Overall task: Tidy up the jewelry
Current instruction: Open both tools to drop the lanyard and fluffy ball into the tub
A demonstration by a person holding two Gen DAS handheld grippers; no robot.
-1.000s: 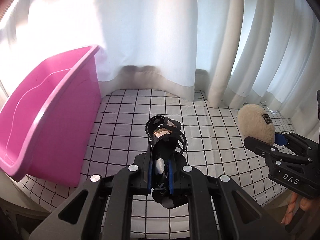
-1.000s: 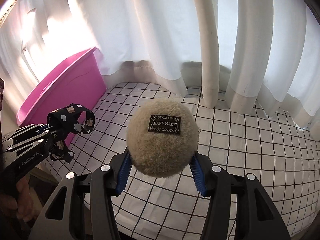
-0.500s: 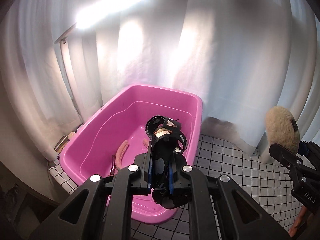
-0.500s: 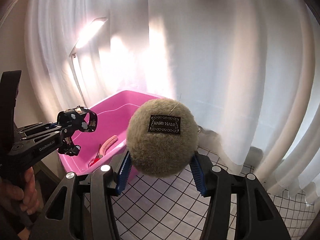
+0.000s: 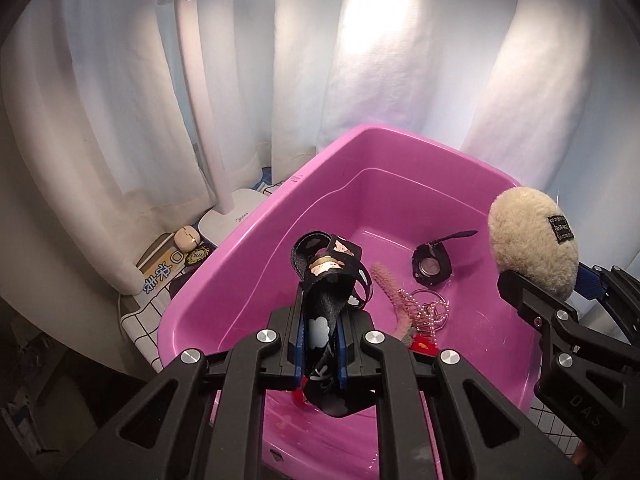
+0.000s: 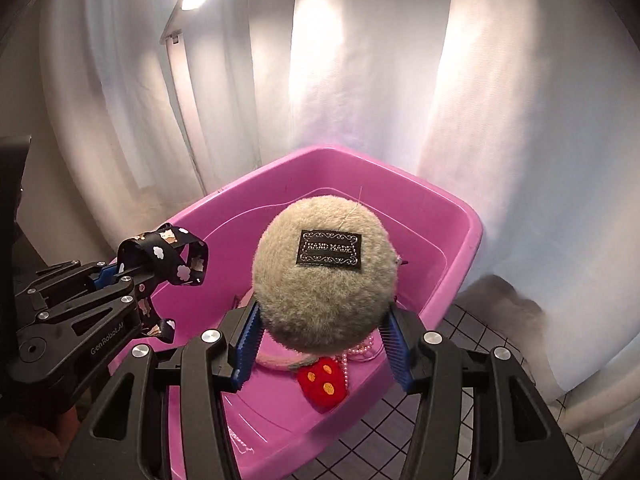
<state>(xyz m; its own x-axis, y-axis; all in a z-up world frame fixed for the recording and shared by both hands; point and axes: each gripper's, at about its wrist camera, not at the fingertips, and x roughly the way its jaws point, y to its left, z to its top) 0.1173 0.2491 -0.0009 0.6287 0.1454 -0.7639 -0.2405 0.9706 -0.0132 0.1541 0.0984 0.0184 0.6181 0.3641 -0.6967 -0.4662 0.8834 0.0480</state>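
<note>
- The left gripper (image 5: 319, 340), at the lower centre of the left wrist view, pinches a black ribbon (image 5: 326, 280) printed with white clouds between its blue pads; the ribbon's loops stick up above the fingertips.
- The right gripper (image 6: 322, 344), at the lower centre of the right wrist view, squeezes a round fluffy beige puff (image 6: 325, 272) with a black label on its face.
- Both held things hang over a pink tub (image 5: 248, 240) in the middle of each frame.
- On the tub's floor lie a black watch (image 5: 432, 266), a pink hair comb (image 5: 394, 300), a pearl string (image 5: 434, 312) and a red felt piece (image 6: 323, 380).
- A white lamp (image 5: 224, 200) stands at the left, before white curtains (image 5: 120, 100).
</note>
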